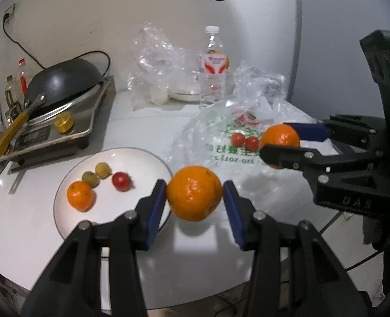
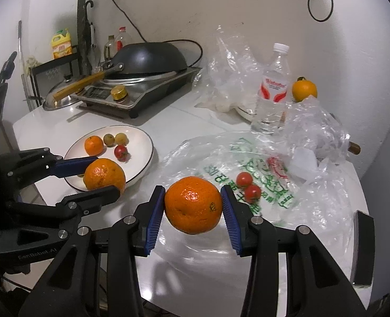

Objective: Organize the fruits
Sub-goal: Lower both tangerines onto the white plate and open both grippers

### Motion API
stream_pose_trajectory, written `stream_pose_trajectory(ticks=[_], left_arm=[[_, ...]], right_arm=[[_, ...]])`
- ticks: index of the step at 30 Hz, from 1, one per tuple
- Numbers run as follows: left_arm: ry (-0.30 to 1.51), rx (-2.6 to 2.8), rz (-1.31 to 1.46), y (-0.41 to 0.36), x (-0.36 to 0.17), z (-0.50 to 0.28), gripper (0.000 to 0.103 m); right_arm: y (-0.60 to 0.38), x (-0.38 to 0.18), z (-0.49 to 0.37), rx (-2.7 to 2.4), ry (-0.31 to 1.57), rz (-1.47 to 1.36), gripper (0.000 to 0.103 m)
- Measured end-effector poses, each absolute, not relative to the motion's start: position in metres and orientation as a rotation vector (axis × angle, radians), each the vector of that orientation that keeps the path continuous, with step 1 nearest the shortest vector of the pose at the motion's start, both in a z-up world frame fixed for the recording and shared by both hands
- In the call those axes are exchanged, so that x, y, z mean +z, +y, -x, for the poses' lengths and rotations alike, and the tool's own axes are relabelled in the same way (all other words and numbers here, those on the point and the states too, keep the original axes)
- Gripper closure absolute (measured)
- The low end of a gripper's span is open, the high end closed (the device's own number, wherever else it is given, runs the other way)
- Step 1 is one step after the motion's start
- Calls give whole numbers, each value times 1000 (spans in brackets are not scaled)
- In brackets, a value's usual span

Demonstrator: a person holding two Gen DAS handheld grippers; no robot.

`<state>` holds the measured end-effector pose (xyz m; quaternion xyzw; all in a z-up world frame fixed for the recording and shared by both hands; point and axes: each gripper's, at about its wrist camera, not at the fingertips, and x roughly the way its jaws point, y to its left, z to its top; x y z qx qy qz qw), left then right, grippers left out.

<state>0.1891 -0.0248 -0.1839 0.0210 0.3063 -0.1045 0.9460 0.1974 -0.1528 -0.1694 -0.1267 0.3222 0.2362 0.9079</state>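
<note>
My left gripper (image 1: 194,194) is shut on an orange (image 1: 194,192), held above the table just right of the white plate (image 1: 71,216). The plate holds a small mandarin (image 1: 80,195), two yellow-green fruits (image 1: 90,179) and a red tomato (image 1: 121,181). My right gripper (image 2: 193,204) is shut on a second orange (image 2: 193,204) over the printed plastic bag (image 2: 287,185). Two cherry tomatoes (image 2: 248,186) lie on that bag. In the right wrist view the left gripper (image 2: 100,178) with its orange (image 2: 104,174) hangs at the plate's (image 2: 142,163) near rim.
An induction cooker (image 2: 131,97) with an upturned black wok (image 2: 152,58) stands at the back left. A water bottle (image 2: 272,87), crumpled clear bags (image 2: 229,79) and another orange fruit (image 2: 304,89) are at the back. A dark phone (image 2: 362,248) lies at the right edge.
</note>
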Motion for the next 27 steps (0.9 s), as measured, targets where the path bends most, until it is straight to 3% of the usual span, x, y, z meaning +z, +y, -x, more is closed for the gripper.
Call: stream_pose_trajectory(ticks=[27], left_arm=[[648,-75,1,64,-209,-217,58]], right_arm=[[-71,-186,-225,594,699,321,57]])
